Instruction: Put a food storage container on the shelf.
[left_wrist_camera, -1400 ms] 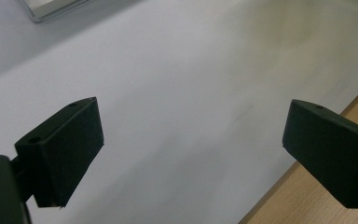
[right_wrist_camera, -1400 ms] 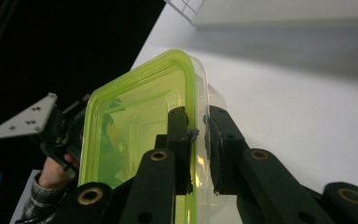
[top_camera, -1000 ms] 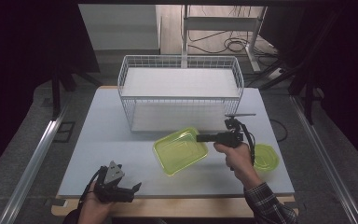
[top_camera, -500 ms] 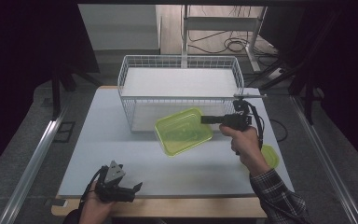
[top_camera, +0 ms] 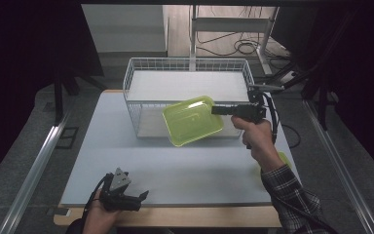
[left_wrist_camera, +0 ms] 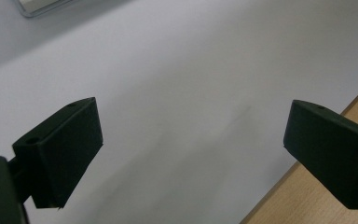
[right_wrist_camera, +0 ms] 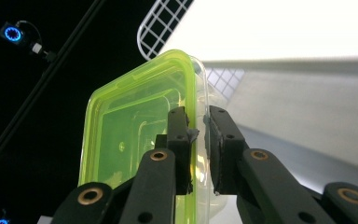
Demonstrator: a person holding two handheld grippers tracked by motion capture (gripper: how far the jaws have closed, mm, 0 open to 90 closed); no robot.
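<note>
A lime-green see-through plastic container [top_camera: 193,120] hangs tilted in the air just in front of the white wire basket [top_camera: 185,61]. My right gripper [top_camera: 213,110] is shut on its right rim. In the right gripper view the jaws pinch the container's [right_wrist_camera: 135,135] thin wall between them, my right gripper [right_wrist_camera: 198,128] pointing at the basket's mesh corner [right_wrist_camera: 161,23]. My left gripper [top_camera: 143,195] rests low near the table's front left edge. Its jaws stand wide open with nothing between them, my left gripper [left_wrist_camera: 193,140] over bare tabletop.
A green lid-like piece [top_camera: 285,158] lies on the table at the right, mostly hidden behind the person's right hand. The grey table top [top_camera: 102,146] ends in a wooden front edge [left_wrist_camera: 270,205]. Cables and a stand lie beyond the basket.
My right gripper has carried the container up off the table and away toward the basket. The left gripper has stayed where it was.
</note>
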